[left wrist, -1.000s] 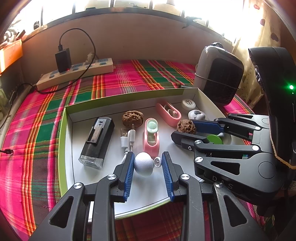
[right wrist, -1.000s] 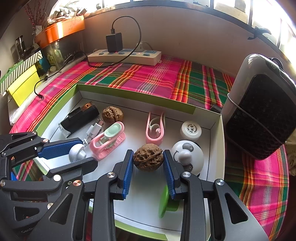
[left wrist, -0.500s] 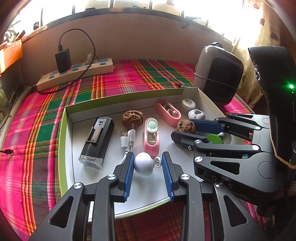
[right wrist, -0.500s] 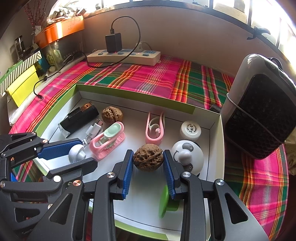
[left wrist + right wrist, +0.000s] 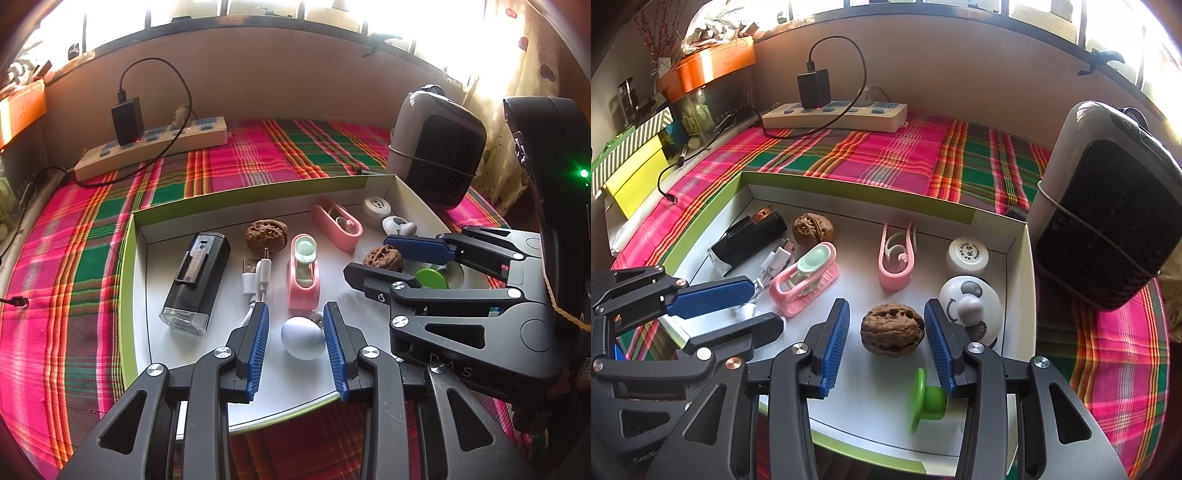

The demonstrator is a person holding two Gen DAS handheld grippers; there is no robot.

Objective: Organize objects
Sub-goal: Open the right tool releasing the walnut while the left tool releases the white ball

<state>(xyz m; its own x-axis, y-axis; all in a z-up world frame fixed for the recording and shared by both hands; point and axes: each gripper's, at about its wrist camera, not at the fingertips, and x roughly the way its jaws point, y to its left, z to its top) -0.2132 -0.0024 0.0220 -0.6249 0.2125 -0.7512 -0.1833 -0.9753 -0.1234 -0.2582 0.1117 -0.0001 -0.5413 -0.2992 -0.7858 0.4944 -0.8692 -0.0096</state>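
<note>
Walnuts: two are counted; one lies on the tray floor between the right gripper's parted pads with gaps on both sides, the other lies near the far wall.
White ball: seated between the left gripper's spread pads, the right pad close against it.
Pink clips: two, mid-tray.
Tray: low green-edged walls are seen; bare floor lies at the near edge.
Surface: plaid cloth, a power strip at the back wall, a heater just beside the tray's right corner.
</note>
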